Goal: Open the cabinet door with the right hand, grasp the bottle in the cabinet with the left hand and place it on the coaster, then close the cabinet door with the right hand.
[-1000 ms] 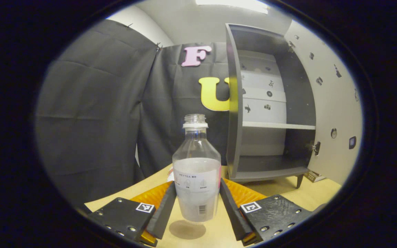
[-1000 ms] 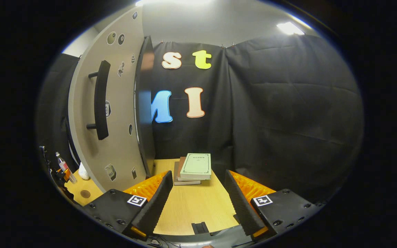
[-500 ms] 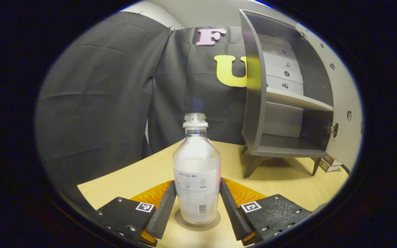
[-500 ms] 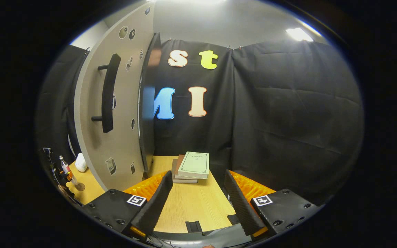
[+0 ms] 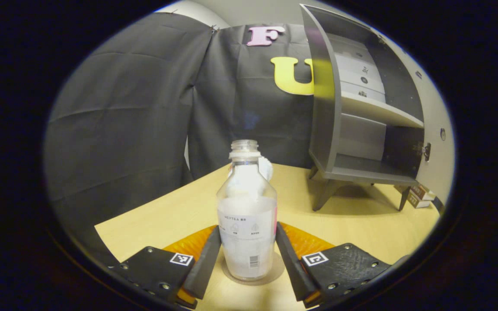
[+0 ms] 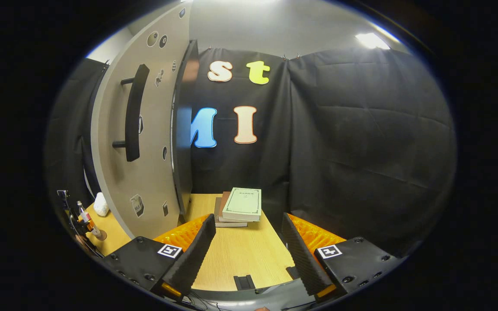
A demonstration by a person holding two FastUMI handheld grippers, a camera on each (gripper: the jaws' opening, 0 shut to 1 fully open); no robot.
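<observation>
A clear bottle (image 5: pixel 246 216) with a white label and no cap stands upright on the round brown coaster (image 5: pixel 277 268) on the wooden table. My left gripper (image 5: pixel 248 230) is shut on the bottle, one finger pressing each side of the label. The grey cabinet (image 5: pixel 363 129) stands open to the right, its shelves bare. In the right gripper view my right gripper (image 6: pixel 248 219) is open over the table edge with nothing between its fingers. The open cabinet door (image 6: pixel 149 172) with its dark bar handle (image 6: pixel 132 112) is up to its left. Far left, the bottle (image 6: pixel 85 216) and coaster (image 6: pixel 100 235) appear small.
A white crumpled lump (image 5: pixel 267 167) lies on the table behind the bottle. Small boxes (image 5: pixel 417 199) sit by the cabinet's right leg. A stack of books (image 6: pixel 240 207) lies ahead of the right gripper. Black cloth walls close the booth.
The bottle has come down from above the table and now rests on the coaster, still in my left gripper. The right gripper has barely shifted.
</observation>
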